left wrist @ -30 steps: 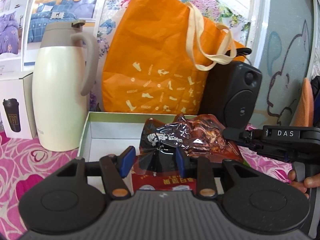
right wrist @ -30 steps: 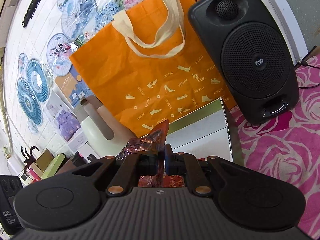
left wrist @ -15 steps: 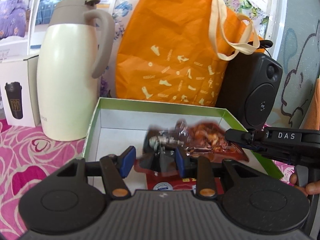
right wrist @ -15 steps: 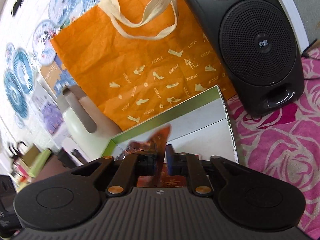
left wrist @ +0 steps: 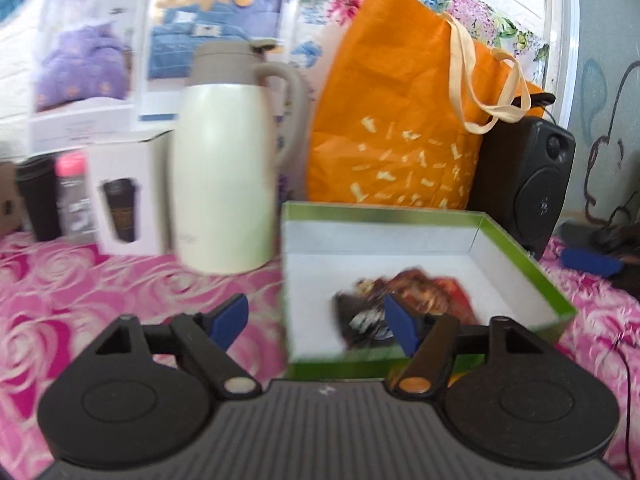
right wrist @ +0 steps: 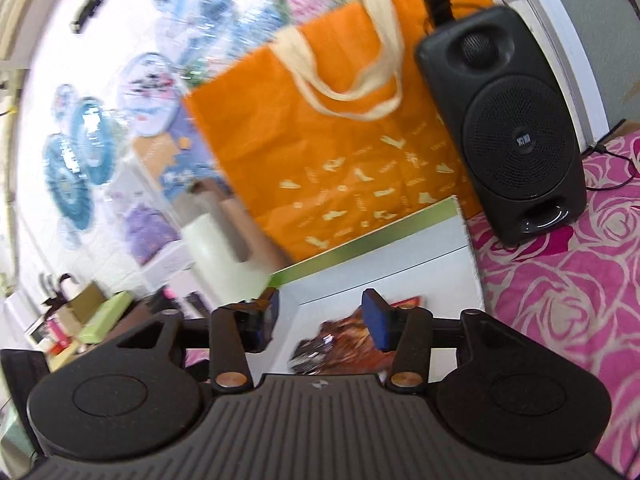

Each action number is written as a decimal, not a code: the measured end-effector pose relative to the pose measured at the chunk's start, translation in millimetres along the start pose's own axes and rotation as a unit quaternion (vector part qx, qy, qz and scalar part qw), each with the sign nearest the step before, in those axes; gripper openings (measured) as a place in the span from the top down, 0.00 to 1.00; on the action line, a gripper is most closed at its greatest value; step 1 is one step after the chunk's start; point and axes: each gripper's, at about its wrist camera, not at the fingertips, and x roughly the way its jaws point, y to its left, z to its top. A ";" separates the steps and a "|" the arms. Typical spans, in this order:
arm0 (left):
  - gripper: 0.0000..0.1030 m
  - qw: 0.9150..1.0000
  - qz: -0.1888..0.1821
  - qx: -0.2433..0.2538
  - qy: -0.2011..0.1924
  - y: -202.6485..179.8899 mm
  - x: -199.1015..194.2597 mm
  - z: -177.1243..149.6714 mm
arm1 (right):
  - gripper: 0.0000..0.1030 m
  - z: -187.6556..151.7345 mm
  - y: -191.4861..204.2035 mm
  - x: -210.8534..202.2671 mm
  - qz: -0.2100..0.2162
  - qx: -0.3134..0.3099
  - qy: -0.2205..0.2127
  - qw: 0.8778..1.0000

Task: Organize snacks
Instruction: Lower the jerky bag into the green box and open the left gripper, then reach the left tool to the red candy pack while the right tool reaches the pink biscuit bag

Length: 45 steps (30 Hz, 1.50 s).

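Both grippers have just been opening, and nothing sits between their jaws. The left gripper [left wrist: 316, 322] and the right gripper [right wrist: 320, 318] each stand wide apart. The snack bag [left wrist: 404, 300] lies inside the green box [left wrist: 384, 212]. Earlier both pinched that bag above the box, so this snack looks put away.

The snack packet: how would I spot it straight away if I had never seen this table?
Start at the big orange bag standing at the back of the pink flowered tablecloth. Right in front of it sits an open green box with a white inside. The snack packet lies flat on the box's floor, the only thing in it: crinkly, shiny, reddish-brown and black.
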 end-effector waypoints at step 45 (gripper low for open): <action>0.47 0.997 -0.012 -0.003 0.071 -6.5 -7.5 -83.7 | 0.00 -132.9 28.2 -47.7 -0.182 -0.047 0.058 0.981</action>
